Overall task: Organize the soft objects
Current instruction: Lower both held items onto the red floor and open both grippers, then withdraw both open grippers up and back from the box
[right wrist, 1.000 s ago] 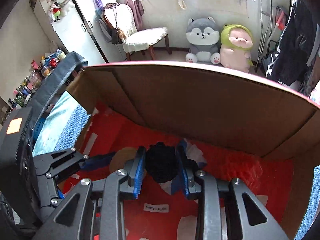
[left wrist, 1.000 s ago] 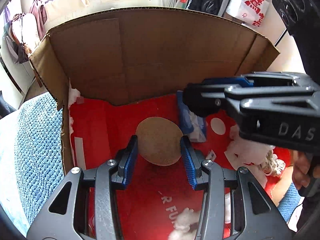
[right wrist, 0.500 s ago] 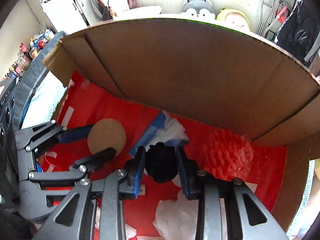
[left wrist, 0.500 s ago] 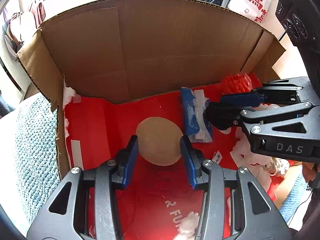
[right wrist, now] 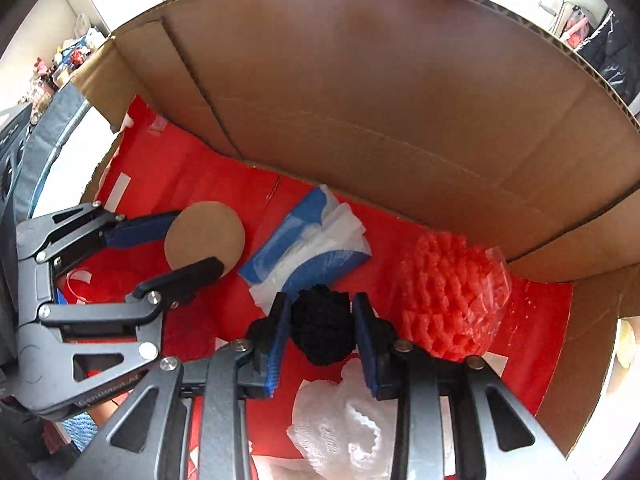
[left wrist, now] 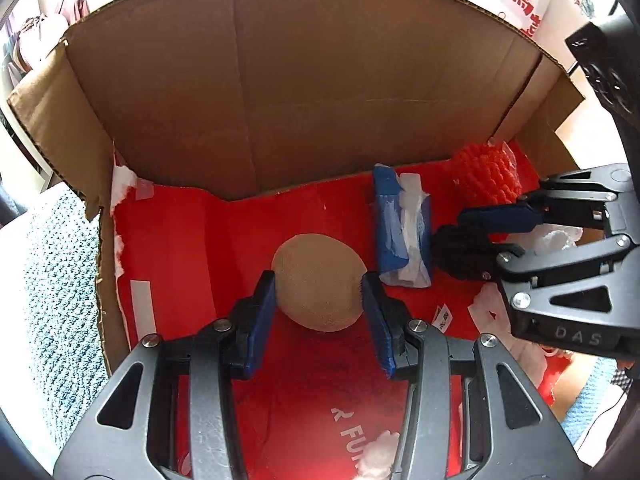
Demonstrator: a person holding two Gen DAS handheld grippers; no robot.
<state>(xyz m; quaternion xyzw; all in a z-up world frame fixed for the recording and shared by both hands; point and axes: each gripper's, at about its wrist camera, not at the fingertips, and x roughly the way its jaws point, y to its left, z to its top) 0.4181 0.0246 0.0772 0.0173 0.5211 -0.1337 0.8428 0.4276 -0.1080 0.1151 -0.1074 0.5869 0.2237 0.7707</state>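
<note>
My left gripper (left wrist: pixel 318 292) is shut on a tan round sponge (left wrist: pixel 320 280), held low over the red floor of the cardboard box (left wrist: pixel 280 80). It also shows in the right wrist view (right wrist: pixel 204 240). My right gripper (right wrist: pixel 320 324) is shut on a black fuzzy ball (right wrist: pixel 322 328), which also shows in the left wrist view (left wrist: pixel 460 254). The ball hangs just right of a blue and white tissue pack (right wrist: pixel 308 248). A red bobbly bundle in clear plastic (right wrist: pixel 452 300) lies in the box's right corner.
White fluffy cloth (right wrist: pixel 340 432) lies on the red floor near the front. The box's tall brown back wall (right wrist: pixel 380 80) and side flaps close off the far side. A blue knitted cover (left wrist: pixel 60 300) lies outside the box on the left.
My right gripper has carried the black ball down into the box and to the right, past the tissue pack. The left gripper has stayed put with the sponge, dropping slightly deeper.
</note>
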